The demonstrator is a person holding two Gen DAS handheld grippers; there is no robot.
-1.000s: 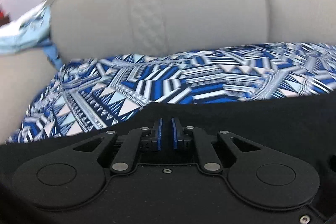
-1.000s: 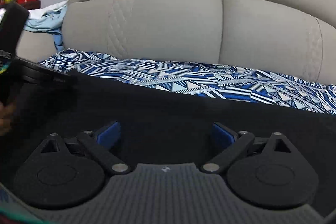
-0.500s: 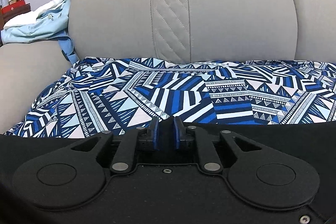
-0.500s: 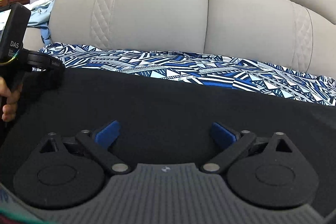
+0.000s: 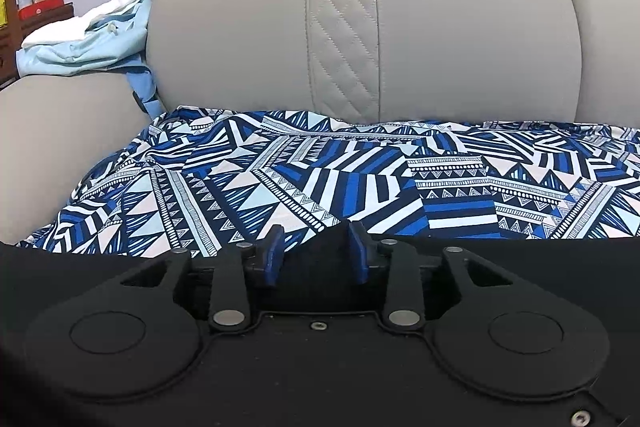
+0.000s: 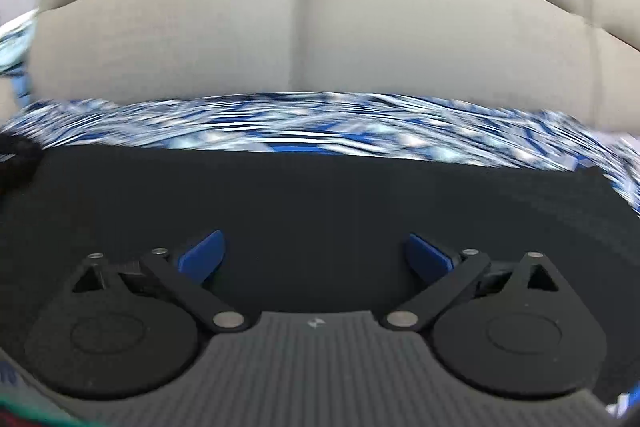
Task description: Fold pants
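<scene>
Black pants point(image 6: 320, 203) lie flat on a blue and white patterned cloth point(image 5: 360, 179) spread over the sofa seat. In the left wrist view the pants point(image 5: 540, 259) show as a dark band along their far edge. My left gripper point(image 5: 316, 251) is partly open over that edge, with a small raised fold of black fabric between its blue pads point(image 5: 274, 255), which do not press it. My right gripper point(image 6: 314, 255) is wide open and empty, low over the middle of the pants. The right wrist view is blurred by motion.
The grey sofa backrest point(image 5: 360, 27) rises just behind the cloth. The left armrest point(image 5: 60, 147) carries a light blue garment point(image 5: 88, 47). A shelf with red items point(image 5: 40, 7) stands at the far left.
My left gripper has opened and let go of the pants edge it was pinching. The right gripper has swung to the right, and the left gripper has left its view.
</scene>
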